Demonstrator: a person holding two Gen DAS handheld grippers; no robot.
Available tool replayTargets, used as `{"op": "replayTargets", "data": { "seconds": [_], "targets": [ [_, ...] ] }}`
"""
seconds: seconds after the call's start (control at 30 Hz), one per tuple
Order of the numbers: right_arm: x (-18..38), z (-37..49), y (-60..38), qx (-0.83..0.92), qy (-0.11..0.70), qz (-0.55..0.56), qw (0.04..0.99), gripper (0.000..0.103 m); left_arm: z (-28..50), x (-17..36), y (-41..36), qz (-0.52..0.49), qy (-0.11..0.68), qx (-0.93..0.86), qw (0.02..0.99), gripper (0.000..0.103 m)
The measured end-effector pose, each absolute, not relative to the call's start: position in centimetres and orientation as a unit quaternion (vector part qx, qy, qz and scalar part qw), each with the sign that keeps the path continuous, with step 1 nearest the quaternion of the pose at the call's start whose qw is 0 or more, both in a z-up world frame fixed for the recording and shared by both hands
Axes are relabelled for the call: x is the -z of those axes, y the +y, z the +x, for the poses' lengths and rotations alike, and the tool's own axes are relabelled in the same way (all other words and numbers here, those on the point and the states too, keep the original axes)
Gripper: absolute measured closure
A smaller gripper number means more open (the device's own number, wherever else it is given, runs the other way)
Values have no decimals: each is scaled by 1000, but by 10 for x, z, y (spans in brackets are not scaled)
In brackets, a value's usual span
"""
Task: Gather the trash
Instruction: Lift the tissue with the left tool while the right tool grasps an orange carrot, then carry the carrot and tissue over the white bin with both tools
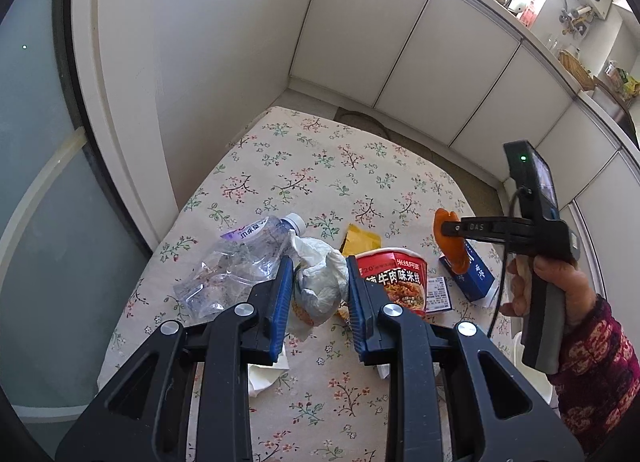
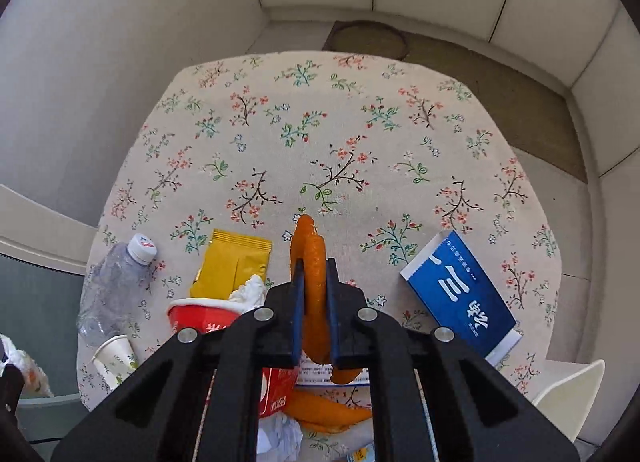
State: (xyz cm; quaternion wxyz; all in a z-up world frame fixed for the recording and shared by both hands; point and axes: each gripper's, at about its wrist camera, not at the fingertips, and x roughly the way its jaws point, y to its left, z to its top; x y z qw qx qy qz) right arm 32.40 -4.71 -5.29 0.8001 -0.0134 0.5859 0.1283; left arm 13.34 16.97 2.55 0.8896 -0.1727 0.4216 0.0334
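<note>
Left gripper (image 1: 318,294) spread open around crumpled white bag (image 1: 320,286) on floral table (image 1: 320,166); right gripper (image 2: 316,282) clamps orange peel (image 2: 310,254), raised beside blue box (image 2: 460,294).

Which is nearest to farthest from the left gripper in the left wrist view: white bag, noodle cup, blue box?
From the left gripper:
1. White bag, between the fingers.
2. Noodle cup, just right of the right finger.
3. Blue box, farther right, beyond the cup, under the right gripper holding the orange peel.
</note>
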Motion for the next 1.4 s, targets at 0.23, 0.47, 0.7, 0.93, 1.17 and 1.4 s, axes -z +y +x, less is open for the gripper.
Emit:
{"op": "replayTargets", "data": {
  "seconds": [0.23,0.47,0.7,0.93,1.17,1.4],
  "targets": [
    [6,283,-52,-128,531,22,838,94,135,-28,163,-180,408,-36,894,78],
    [-29,228,-84,-108,468,51,875,93,133,-29,152,-184,401,-28,897,78],
    [-50,177,-136,-60,401,74,911,93,132,-28,140,-185,395,-20,900,78],
    [-61,125,-212,33,327,109,938,93,130,-29,114,-161,381,-5,910,78],
    [-56,82,-286,149,277,114,942,93,124,-33,71,-126,349,26,928,78],
    [-31,52,-342,241,259,115,928,93,120,-34,24,-101,320,59,940,78]
  ]
}}
